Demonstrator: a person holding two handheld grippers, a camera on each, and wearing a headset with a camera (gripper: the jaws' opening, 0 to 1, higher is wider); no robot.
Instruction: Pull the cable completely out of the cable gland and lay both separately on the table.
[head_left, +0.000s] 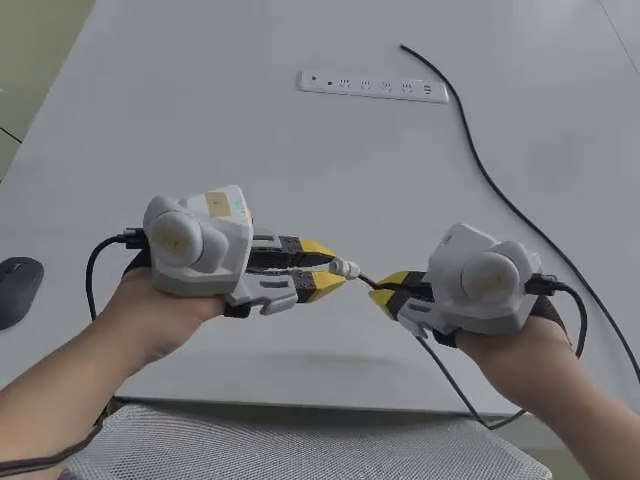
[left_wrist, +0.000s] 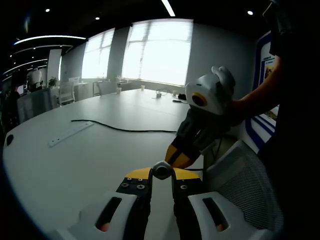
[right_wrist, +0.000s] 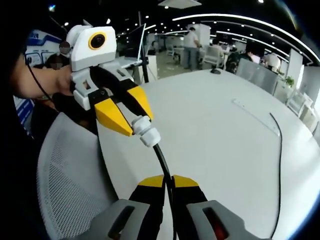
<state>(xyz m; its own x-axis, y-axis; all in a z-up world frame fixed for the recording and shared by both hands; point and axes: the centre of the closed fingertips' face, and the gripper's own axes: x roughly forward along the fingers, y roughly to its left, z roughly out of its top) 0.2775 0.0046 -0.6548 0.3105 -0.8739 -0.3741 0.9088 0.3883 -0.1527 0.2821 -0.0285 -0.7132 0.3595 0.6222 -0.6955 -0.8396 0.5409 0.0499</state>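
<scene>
Nearest, below both grippers: mesh chair back (head_left: 300, 445), grey-white, at the table (head_left: 250, 150) edge.

Left hand (head_left: 150, 310) and right hand (head_left: 520, 345) each wrap a gripper body, held just above the near table edge, tips facing each other.

Left gripper (left_wrist: 161, 175): yellow-tipped fingers pinched on the cable gland (right_wrist: 145, 131). The gland is white and sits right at the fingertips, its far end poking out past them toward the other gripper.

Right gripper (right_wrist: 168, 181): fingers pressed together on the cable (right_wrist: 161, 156), black, clamped between the tips. From there the cable runs the short gap forward into the gland, so the two are still joined. Behind the right fingers the cable trails down off the table edge, seen in the head view.

Gap between the two sets of fingertips: small, with a short stretch of bare cable bridging it.

Off to the outer side of the left gripper: dark mouse (head_left: 18, 290) on the table.

Well beyond both sets of fingertips: white power strip (head_left: 375, 86), flat on the table. A long black cord (head_left: 500, 190) starts just beside it and curves back past the outer side of the right gripper. Cannot tell whether it is the same line as the clamped cable.
</scene>
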